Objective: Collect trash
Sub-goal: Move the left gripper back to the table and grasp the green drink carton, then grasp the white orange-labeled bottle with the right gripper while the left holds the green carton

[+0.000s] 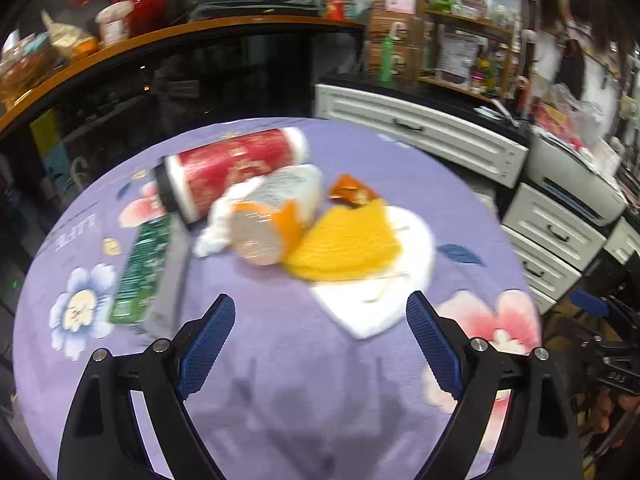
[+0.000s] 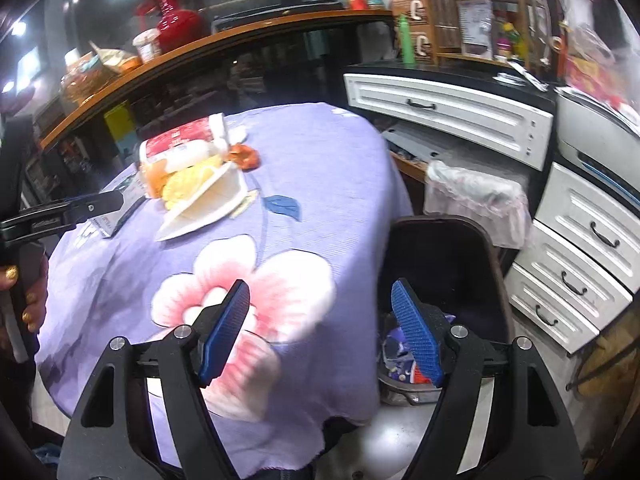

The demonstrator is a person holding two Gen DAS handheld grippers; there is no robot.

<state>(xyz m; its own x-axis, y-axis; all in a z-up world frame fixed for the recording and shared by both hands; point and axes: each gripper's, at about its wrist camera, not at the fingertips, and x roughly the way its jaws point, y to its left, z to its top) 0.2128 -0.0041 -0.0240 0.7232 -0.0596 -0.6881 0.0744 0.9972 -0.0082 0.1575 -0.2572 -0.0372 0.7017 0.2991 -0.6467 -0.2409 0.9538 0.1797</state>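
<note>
On the purple flowered tablecloth [image 1: 280, 360] lies a heap of trash: a red can [image 1: 236, 164] on its side, a white-and-orange container [image 1: 272, 216], a crumpled tissue [image 1: 216, 232], an orange wrapper [image 1: 352, 192], a yellow piece [image 1: 348, 240] on white paper [image 1: 380, 296], and a green box [image 1: 140, 268]. My left gripper [image 1: 320, 308] is open and empty, just short of the heap. My right gripper [image 2: 320, 288] is open and empty over the table's edge, beside a dark bin [image 2: 492, 256] with wrappers [image 2: 394, 356] inside. The left gripper [image 2: 120, 200] shows at the left, in a hand [image 2: 32, 300].
White drawers [image 2: 448, 116] and a printer [image 1: 572, 188] stand behind and to the right of the table. A basket lined with a pale plastic bag [image 2: 476, 196] sits behind the bin. A wooden counter [image 1: 160, 36] with jars and a red vase curves along the back.
</note>
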